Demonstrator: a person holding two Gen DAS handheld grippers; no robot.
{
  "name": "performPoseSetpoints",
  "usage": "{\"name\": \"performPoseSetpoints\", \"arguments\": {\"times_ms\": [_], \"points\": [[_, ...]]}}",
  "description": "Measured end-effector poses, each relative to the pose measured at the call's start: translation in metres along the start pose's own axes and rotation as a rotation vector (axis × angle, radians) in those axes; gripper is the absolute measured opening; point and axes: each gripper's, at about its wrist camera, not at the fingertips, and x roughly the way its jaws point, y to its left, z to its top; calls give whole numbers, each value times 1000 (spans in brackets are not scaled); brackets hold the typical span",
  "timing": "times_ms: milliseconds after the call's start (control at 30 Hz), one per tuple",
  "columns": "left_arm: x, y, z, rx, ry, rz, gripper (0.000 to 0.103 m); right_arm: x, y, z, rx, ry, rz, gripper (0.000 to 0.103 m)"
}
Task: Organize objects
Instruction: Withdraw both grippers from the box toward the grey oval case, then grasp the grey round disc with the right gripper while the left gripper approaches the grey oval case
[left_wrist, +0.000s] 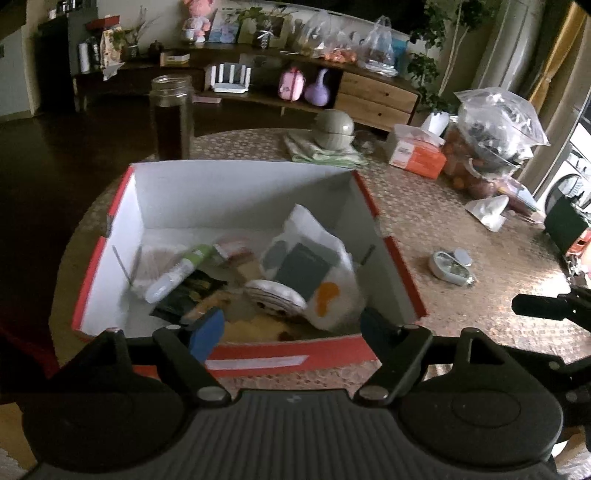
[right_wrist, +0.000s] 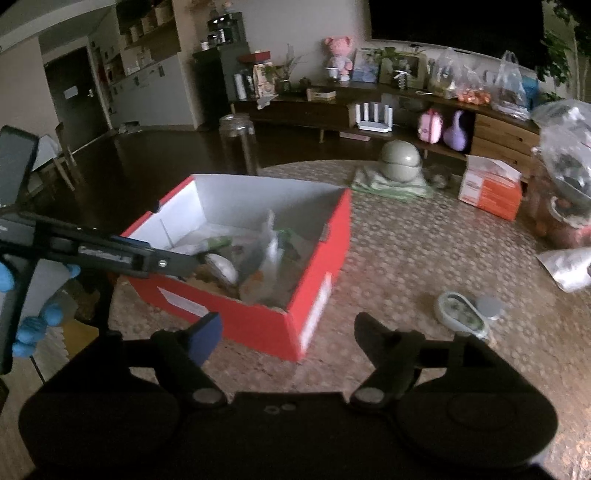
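A red box (left_wrist: 255, 356) with a white inside stands on the round table and holds several items: a white plastic bag (left_wrist: 321, 266), a white tube (left_wrist: 173, 277), a striped round pouch (left_wrist: 275, 299). My left gripper (left_wrist: 291, 325) is open and empty over the box's near wall. The box also shows in the right wrist view (right_wrist: 255, 321). My right gripper (right_wrist: 288, 332) is open and empty, above the table just right of the box's near corner. A small open white case (right_wrist: 461, 314) lies on the table to the right, also in the left wrist view (left_wrist: 452, 267).
A tall glass jar (left_wrist: 171, 114) stands behind the box. A green-grey round container (left_wrist: 334, 129) on a folded cloth, an orange tissue box (left_wrist: 417, 151), plastic bags (left_wrist: 495, 129) and a crumpled tissue (left_wrist: 487, 212) sit at the back right. A sideboard runs along the wall.
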Motion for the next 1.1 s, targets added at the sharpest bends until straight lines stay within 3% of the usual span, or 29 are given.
{"name": "performPoseSetpoints", "arguments": {"times_ms": [133,233,667,933,1100], "points": [[-1,-22,-4,37,-19,-22,90,-10,-25,-9,29,3,-47,82],[1,-40,-8,61,-24,-29,103,-17,-47,-15,56,7,-78,84],[37,-133,-5,139,-16,-106,103,-29,-155,-20,186,22,-234,86],[85,-184,10,191,15,-120,103,4,-207,-4,281,72,-297,86],[117,-201,14,229,41,-116,103,37,-223,5,315,105,-288,86]]}}
